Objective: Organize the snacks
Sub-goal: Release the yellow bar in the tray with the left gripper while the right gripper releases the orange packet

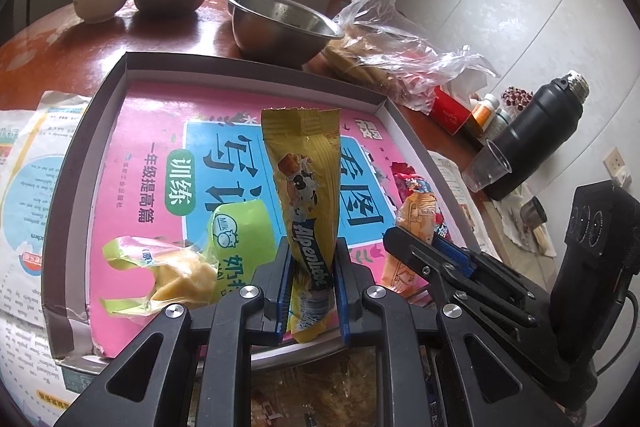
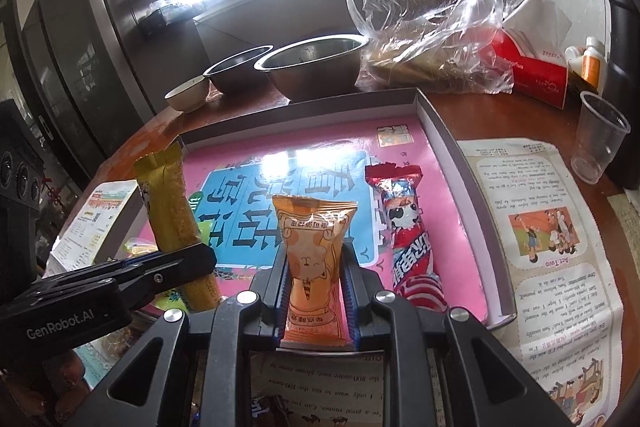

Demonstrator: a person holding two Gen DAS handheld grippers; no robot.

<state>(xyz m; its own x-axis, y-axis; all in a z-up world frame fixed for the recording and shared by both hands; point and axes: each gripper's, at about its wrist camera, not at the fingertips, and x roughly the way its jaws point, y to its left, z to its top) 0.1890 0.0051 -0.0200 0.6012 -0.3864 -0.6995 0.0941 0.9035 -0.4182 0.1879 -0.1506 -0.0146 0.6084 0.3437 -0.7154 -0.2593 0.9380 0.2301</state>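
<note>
Left gripper (image 1: 312, 291) clamped on a crinkly yellow Alpenliebe packet (image 1: 306, 187) – held upright over the shallow cardboard box lid (image 1: 80, 147) with its glossy pink liner. Right gripper (image 2: 314, 301) pinches a puffy orange snack pack (image 2: 312, 255), also upright, beside a red foil packet (image 2: 404, 235) lying flat in the lid. Both grippers tilt downward.

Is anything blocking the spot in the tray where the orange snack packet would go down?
Nothing visible does. The orange snack packet hangs over bare pink tray floor, between the red-and-white wrapped snack and the yellow candy stick.
</note>
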